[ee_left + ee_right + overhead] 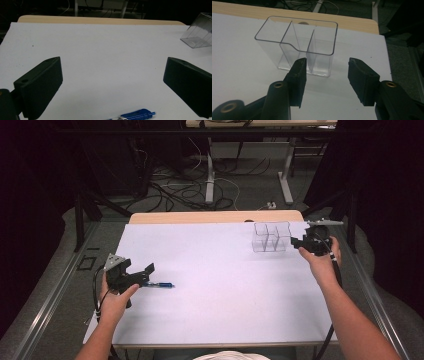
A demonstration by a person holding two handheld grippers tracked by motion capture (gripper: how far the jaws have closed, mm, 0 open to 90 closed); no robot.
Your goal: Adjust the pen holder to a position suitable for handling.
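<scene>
At the lower left of the high view, our left gripper (pixel 142 276) hovers over the near end of the pen (pixel 159 284), which lies flat on the tabletop (pixel 215 285) with its blue end pointing toward the middle of the frame. In the left gripper view the jaws stand wide apart and grasp nothing, and the pen (pixel 136 115) shows at the bottom edge between them. So we judge the pickup not yet made: the pen is untouched, and the closing, the lift and the carry across are all left to do.

Through the middle of the high view the white surface is bare, giving open room for a move toward the upper right. There the clear organizer (pixel 271 236) stands upright near the far edge, with its compartments empty.

At the right, our right gripper (pixel 299 242) sits just beside the organizer. In the right gripper view its jaws are released, with the organizer (pixel 297 45) just beyond the tips and the tabletop's right edge close by, so room there is tighter.
</scene>
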